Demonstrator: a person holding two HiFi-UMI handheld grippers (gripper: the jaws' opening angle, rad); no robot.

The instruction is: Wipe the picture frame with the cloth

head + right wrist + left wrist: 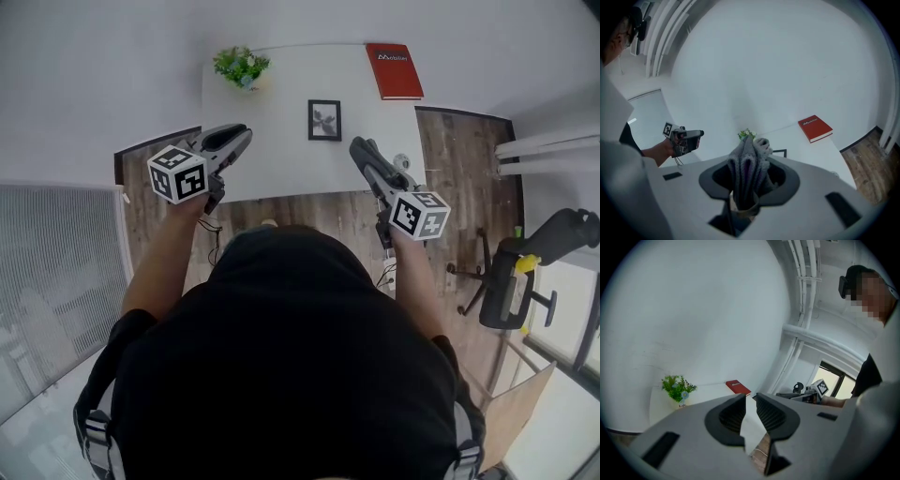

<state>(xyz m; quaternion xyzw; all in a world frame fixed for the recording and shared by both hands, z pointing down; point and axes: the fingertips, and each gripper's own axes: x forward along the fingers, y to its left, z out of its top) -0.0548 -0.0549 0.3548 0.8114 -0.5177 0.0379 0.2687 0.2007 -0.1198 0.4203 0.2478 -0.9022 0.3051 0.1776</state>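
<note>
A small black picture frame (pixel 324 120) stands on the white table (pixel 281 169), between my two grippers and a little beyond them. In the right gripper view only its edge (pixel 781 153) shows behind the cloth. My right gripper (pixel 360 148) (pixel 750 174) is shut on a bunched grey cloth (pixel 749 157) that sticks up out of its jaws. It hovers over the table's near right part. My left gripper (pixel 244 133) (pixel 750 403) hangs over the near left edge, jaws drawn together to a thin slit with nothing in them.
A potted green plant (pixel 241 66) stands at the table's far left and a red book (pixel 394 70) lies at the far right. A black office chair (pixel 525 272) stands on the wood floor to the right. A white wall is behind the table.
</note>
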